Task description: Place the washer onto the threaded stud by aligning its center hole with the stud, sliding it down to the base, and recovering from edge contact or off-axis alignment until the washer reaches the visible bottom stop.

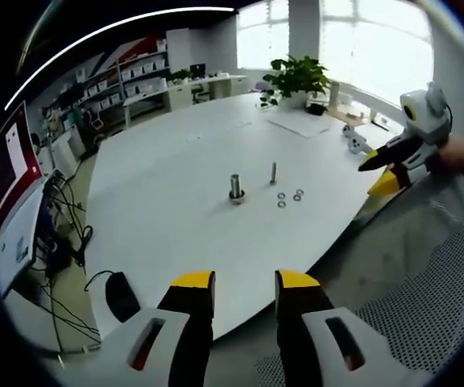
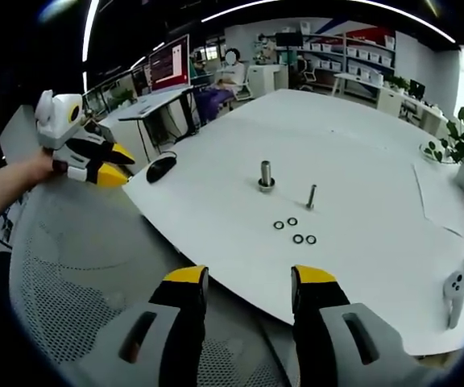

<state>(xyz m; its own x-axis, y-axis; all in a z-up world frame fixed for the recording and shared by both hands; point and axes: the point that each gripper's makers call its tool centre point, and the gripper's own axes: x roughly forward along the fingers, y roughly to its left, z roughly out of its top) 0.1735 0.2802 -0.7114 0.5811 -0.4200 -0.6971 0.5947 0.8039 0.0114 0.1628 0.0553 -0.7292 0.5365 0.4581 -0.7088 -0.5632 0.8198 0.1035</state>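
Observation:
Several small dark washers [image 1: 288, 197] lie loose on the white table [image 1: 176, 234], just in front of a thin threaded stud [image 1: 273, 172]. To its left stands a thicker stud on a round base [image 1: 237, 188]. My left gripper [image 1: 245, 282] hangs open off the table's near edge, well short of them. The right gripper [image 1: 381, 173] comes in from the right, held by a hand. In the right gripper view the washers [image 2: 295, 231], thin stud [image 2: 311, 196] and thick stud [image 2: 266, 175] sit ahead of my open right gripper [image 2: 250, 278]. The left gripper [image 2: 107, 165] shows at left.
A grey mesh chair back [image 1: 425, 274] [image 2: 79, 266] lies below both grippers. A black mouse [image 1: 122, 294] sits near the table edge. Farther off are a potted plant [image 1: 296, 76], a paper sheet [image 1: 300, 122], white controllers [image 2: 457, 286] and a monitor [image 1: 10, 157].

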